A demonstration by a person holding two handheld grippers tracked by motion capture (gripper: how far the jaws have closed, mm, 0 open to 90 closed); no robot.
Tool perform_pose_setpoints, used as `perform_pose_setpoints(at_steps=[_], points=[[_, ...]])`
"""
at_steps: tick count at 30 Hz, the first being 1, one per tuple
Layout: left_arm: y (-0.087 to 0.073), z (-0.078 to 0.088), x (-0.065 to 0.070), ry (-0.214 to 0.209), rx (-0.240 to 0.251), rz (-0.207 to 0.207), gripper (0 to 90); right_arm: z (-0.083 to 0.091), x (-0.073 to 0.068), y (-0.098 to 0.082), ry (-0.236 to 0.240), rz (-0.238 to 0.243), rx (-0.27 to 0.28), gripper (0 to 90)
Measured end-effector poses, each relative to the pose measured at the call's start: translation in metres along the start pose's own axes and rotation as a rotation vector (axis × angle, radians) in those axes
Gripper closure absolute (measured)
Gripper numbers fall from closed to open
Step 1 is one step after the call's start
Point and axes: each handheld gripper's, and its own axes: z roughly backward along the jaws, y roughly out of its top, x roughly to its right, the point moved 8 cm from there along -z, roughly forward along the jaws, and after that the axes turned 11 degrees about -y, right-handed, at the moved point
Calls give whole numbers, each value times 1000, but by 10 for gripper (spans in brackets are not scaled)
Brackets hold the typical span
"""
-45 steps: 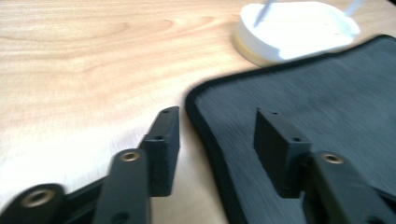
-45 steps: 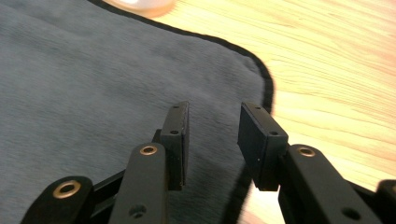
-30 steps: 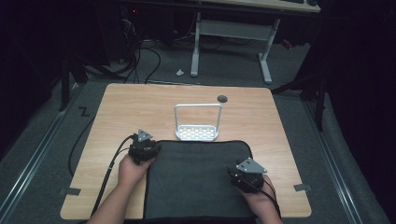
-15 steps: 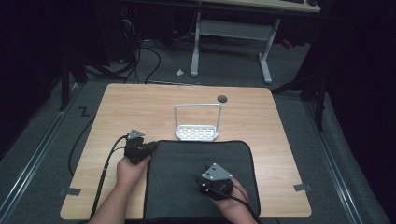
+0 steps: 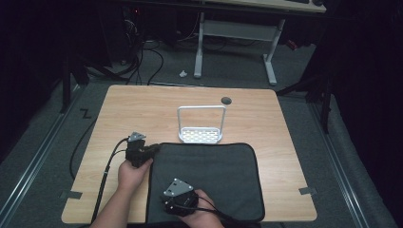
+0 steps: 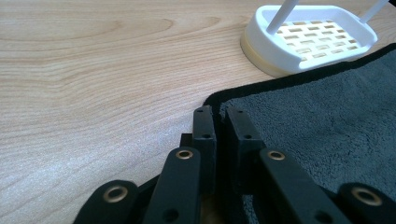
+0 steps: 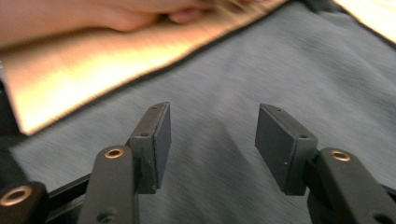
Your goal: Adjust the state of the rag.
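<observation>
One grey mat (image 5: 209, 180) with a black border is lying on the wooden worktop (image 5: 142, 104), covering its near middle part. Just beyond the mat's far edge, one white soap-dish-like rack (image 5: 201, 134) with a slotted base and a tall hoop handle is standing upright; its base is just beside the mat's border, and whether the two are touching cannot be told. One small dark round spot (image 5: 226, 100) is sitting on the worktop beyond the rack.

Two hand-held grippers are working at the mat. The left hand-held gripper (image 5: 153, 150) is resting at the mat's far left corner, held by the person's left hand (image 5: 133, 172). In the left gripper view its jaws are standing nearly together, pinching the black-bordered corner of the mat (image 6: 317, 130) between them, with the rack (image 6: 310, 39) showing farther off beyond the mat's edge.

The right hand-held gripper (image 5: 172, 204) is hovering over the near left part of the mat, held in the person's right hand (image 5: 202, 216). Its jaws have just been opening and are standing wide apart in the right gripper view, with nothing between them; the grey mat (image 7: 280, 65) is lying blurred beneath them, and the left hand (image 7: 121, 16) is showing beyond the mat's edge on the worktop (image 7: 84, 74).

One cable is trailing from each hand-held gripper towards the near edge of the worktop.
</observation>
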Motion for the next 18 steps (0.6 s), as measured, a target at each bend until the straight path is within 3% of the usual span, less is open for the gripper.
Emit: perform_pose_setpoints(at_steps=[7, 11, 15, 18], points=[[0, 0, 0, 3, -2, 4, 828, -7, -40, 15, 92, 35, 2, 440], [0, 0, 0, 1, 0, 10, 829, -12, -55, 12, 113, 74, -23, 446], [0, 1, -1, -4, 6, 10, 828, -12, -53, 8, 100, 62, -31, 496], [0, 1, -1, -1, 6, 9, 828, -10, -48, 6, 83, 54, -26, 600]])
